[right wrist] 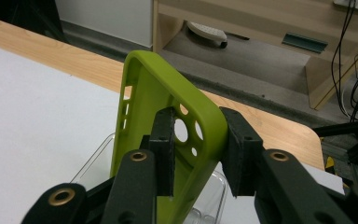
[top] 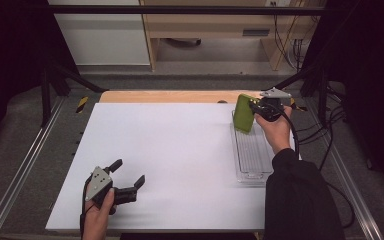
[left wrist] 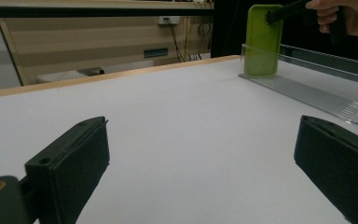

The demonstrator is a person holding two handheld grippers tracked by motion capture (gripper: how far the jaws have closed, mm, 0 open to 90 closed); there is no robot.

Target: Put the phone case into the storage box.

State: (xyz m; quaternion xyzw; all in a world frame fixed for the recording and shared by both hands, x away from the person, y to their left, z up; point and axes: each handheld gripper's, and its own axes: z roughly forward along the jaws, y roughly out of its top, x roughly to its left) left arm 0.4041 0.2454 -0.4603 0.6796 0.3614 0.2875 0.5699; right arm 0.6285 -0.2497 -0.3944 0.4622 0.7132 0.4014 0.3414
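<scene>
A lime-green phone case [top: 243, 113] stands upright at the far end of a clear plastic tray [top: 252, 165] on the right of the table. My right gripper [top: 254, 108] is shut on the case's upper edge, one pad inside the shell and one outside. In the right gripper view the case [right wrist: 154, 88] shows its hollow side and camera holes between the two fingers [right wrist: 198, 149]. My left gripper [top: 128, 172] rests low over the white table top near the front left, jaws wide apart with nothing between them [left wrist: 200, 154]. The left gripper view also has the case [left wrist: 262, 42] and tray [left wrist: 317, 93] in the distance.
A white sheet [top: 180, 150] covers the table, with a wooden strip [top: 170, 96] along its far edge. Metal rails run down both sides. Black frame posts and cables [top: 330, 115] stand at the right; shelving sits beyond the table.
</scene>
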